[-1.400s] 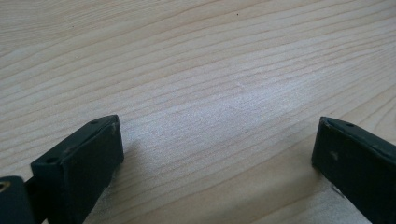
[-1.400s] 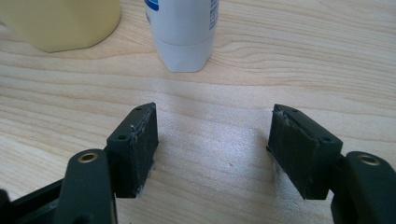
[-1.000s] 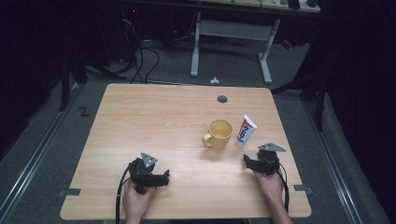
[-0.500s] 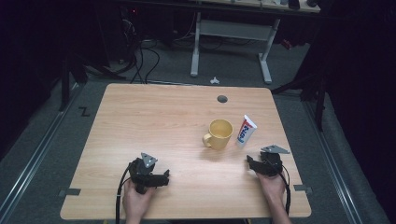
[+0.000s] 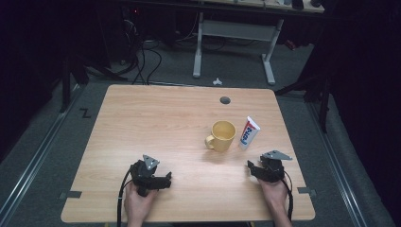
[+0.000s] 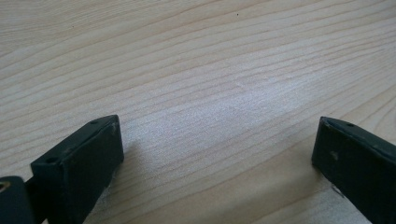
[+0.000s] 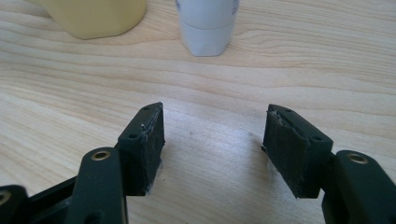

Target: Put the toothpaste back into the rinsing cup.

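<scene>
Right gripper [image 5: 254, 169]: hand-held two-jaw tool at the near right of the table [image 5: 156, 118], jaws apart with only bare wood between them; they have just been closing a little, on nothing. Ahead of it, largest first: table, pale wood grain, running out beyond the jaws on every side. Yellow mug [image 5: 222, 136]: upright, ahead and to the left of the jaws, handle turned toward the left gripper's side; in the right gripper view its base [image 7: 95, 16] sits at the upper left. Toothpaste tube [image 5: 248, 133]: white with red and blue print, standing on its cap, long axis near upright and leaning slightly away; almost straight ahead of the jaws, just beside the mug and apart from it; cap end [image 7: 207, 28] on the wood. Left gripper [image 5: 163, 179]: well off to the side, jaws wide over bare table, far from both items. Judgement: the right hand is plainly the nearer one, and a straight forward reach would bring the jaws either side of the tube.
</scene>
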